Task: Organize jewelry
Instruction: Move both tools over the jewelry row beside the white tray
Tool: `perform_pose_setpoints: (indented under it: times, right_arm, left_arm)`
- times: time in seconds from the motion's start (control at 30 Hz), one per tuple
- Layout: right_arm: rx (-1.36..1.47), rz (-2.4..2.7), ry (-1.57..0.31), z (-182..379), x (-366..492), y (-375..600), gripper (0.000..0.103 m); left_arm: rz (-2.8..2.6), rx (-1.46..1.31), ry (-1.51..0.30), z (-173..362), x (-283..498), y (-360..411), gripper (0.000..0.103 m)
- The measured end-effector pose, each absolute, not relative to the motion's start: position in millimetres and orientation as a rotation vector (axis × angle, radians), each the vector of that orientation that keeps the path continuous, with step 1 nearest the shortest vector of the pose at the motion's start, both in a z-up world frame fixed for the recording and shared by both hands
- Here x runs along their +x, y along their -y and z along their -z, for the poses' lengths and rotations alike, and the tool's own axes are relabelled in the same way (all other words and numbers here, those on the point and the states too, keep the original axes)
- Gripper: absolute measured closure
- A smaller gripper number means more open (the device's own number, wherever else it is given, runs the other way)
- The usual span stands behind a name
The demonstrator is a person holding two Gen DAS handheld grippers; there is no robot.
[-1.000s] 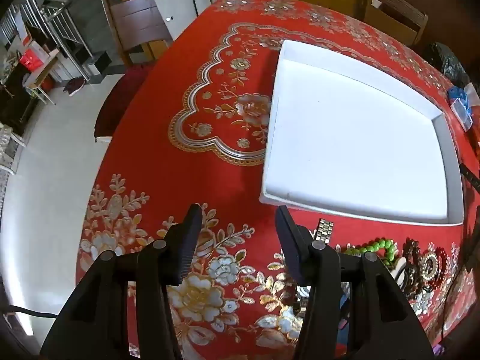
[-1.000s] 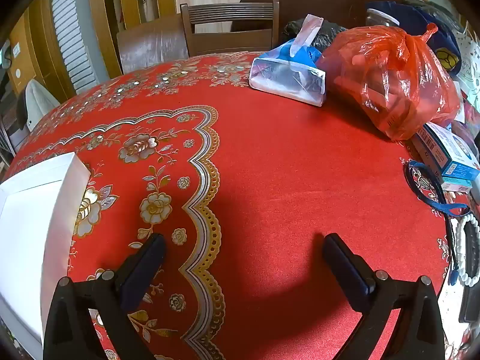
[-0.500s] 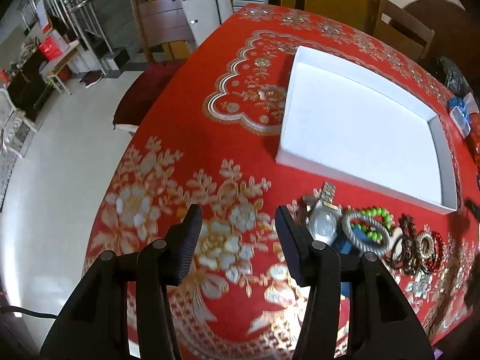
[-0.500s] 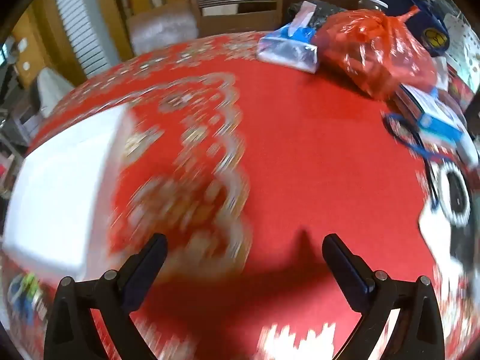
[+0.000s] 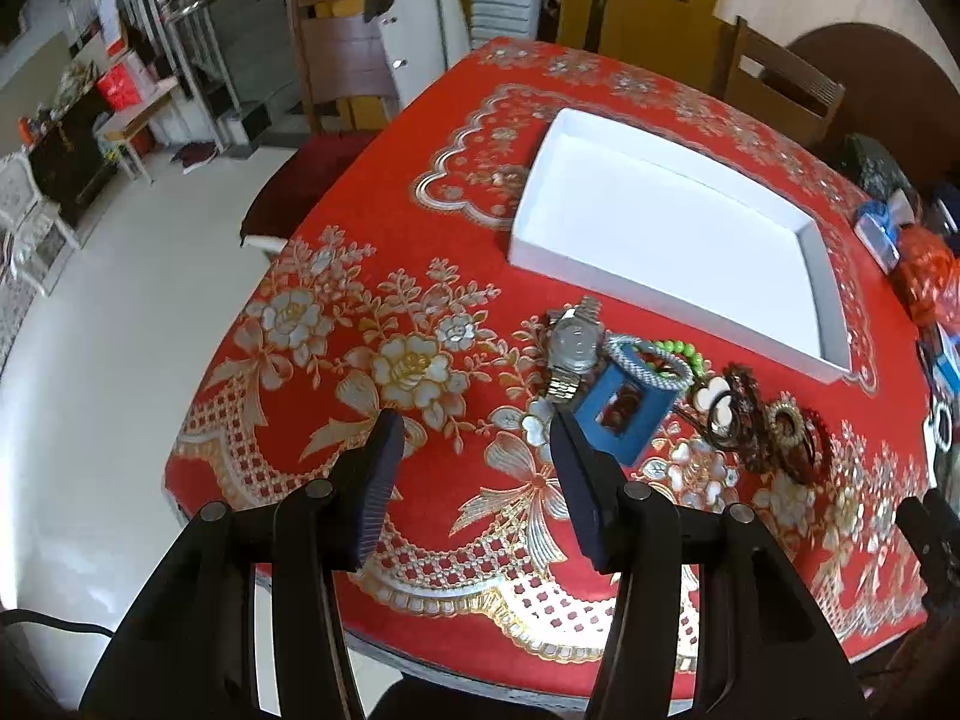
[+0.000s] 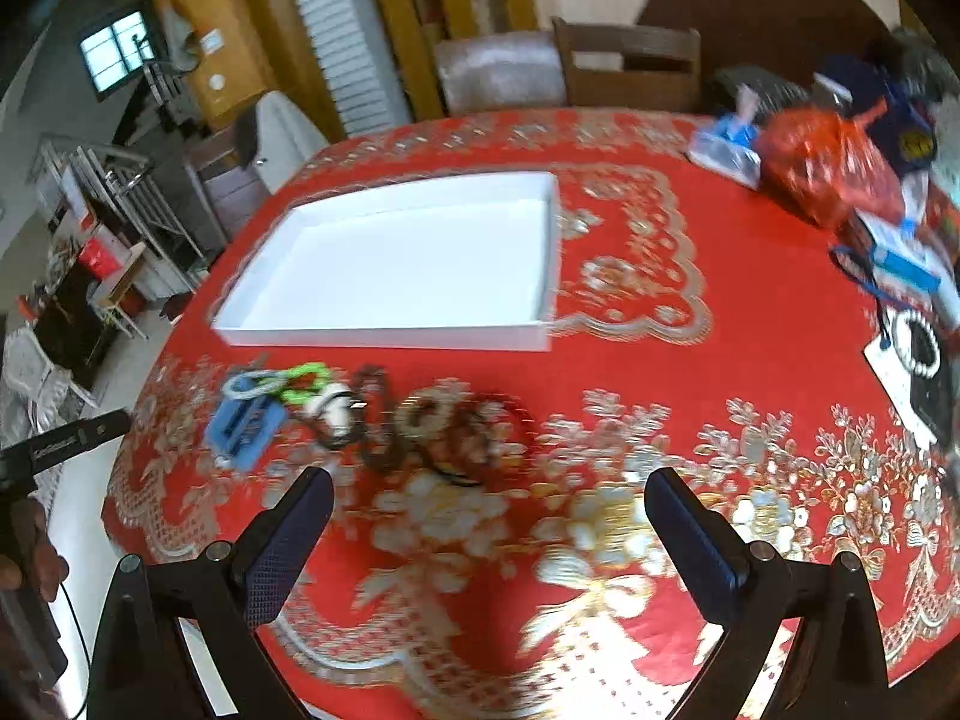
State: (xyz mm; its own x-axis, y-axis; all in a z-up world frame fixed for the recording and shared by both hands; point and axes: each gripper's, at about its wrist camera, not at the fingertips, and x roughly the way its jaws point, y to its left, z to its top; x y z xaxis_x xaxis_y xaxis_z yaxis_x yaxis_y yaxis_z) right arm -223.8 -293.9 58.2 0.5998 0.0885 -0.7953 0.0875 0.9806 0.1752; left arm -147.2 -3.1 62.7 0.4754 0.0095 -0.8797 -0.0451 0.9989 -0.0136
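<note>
While above the bench's (image 5: 420,252) near edge: both claws, left (image 5: 474,429) and right (image 6: 489,489), wide apart, empty; jewelry (image 5: 672,384) beside white tray (image 5: 831,276).

A table covered by a red cloth (image 5: 468,228) with gold and silver flowers carries everything; a shallow white tray (image 5: 831,294) lies far of centre, its inside bare; along its near edge runs a row of jewelry: a silver wristwatch (image 5: 573,345) at the left, then a green bead bracelet (image 5: 681,351) and a pale woven bangle (image 5: 648,363) over a blue square frame (image 5: 618,414), then dark brown and gold bracelets (image 5: 774,426) to the right; at the far right lie an orange plastic bag (image 6: 831,165), a blue-and-white packet (image 6: 723,147), boxes and a white bead bracelet (image 6: 915,342).
</note>
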Motion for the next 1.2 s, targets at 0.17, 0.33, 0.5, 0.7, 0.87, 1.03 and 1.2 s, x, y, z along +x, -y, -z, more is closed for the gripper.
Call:
perform_pose_setpoints:
  times: [0.17, 0.33, 0.5, 0.7, 0.87, 1.03, 1.2]
  right_arm:
    - [0.144, 0.015, -0.935, -66, -208, 255, 0.000]
    - [0.128, 0.054, -0.927, -72, -197, 230, 0.000]
    - [0.134, 0.087, -0.927, -65, -199, 206, 0.000]
    - [0.143, 0.075, -0.974, -53, -205, 186, 0.000]
    - [0.169, 0.055, -0.994, -49, -210, 182, 0.000]
    - [0.165, 0.050, -0.995, -45, -205, 182, 0.000]
    - [0.131, 0.033, -0.980, -48, -197, 176, 0.000]
  left_arm:
    - [0.034, -0.015, -1.058, -61, -138, -2, 0.053]
    - [0.100, 0.023, -1.054, -56, -129, -14, 0.053]
    - [0.138, 0.040, -1.074, -48, -127, -28, 0.053]
    - [0.156, 0.044, -1.106, -36, -132, -40, 0.053]
    - [0.198, 0.037, -1.106, -34, -135, -39, 0.053]
    - [0.219, 0.045, -1.116, -32, -135, -35, 0.053]
    - [0.225, 0.062, -1.100, -34, -134, -31, 0.053]
